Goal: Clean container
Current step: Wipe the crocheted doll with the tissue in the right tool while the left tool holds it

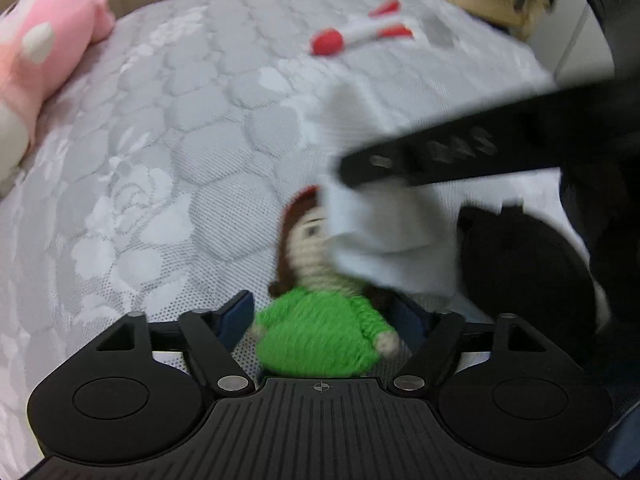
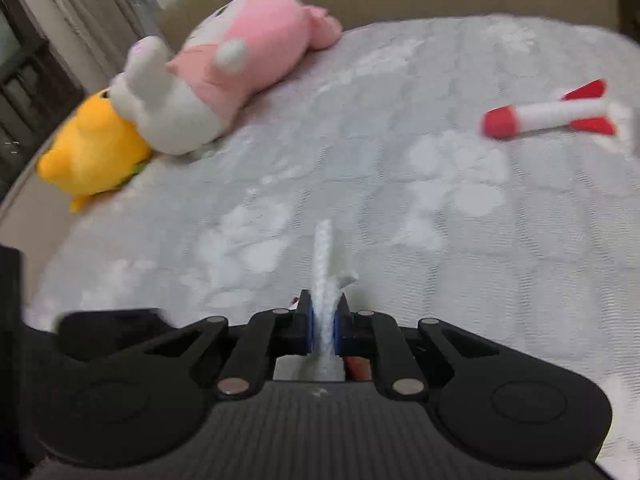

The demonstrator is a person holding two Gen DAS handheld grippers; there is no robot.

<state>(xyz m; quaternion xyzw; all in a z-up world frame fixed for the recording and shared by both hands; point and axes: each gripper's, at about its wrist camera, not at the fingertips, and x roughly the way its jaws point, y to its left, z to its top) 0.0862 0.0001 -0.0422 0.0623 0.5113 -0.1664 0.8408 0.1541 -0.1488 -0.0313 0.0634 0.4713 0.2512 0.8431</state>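
Nearby, a pink plush (image 2: 248,40) touches a yellow plush (image 2: 92,152) on the bedspread (image 2: 360,184).

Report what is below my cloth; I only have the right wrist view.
Observer: A knitted doll in a green top, on the bed cover. The white cloth covers part of its face.
Operator: Say where the left jaws stand.
Observer: Open, one on each side of the doll, not pressing it.
Operator: Name what is right of the doll.
Observer: A round black thing, too blurred to identify.
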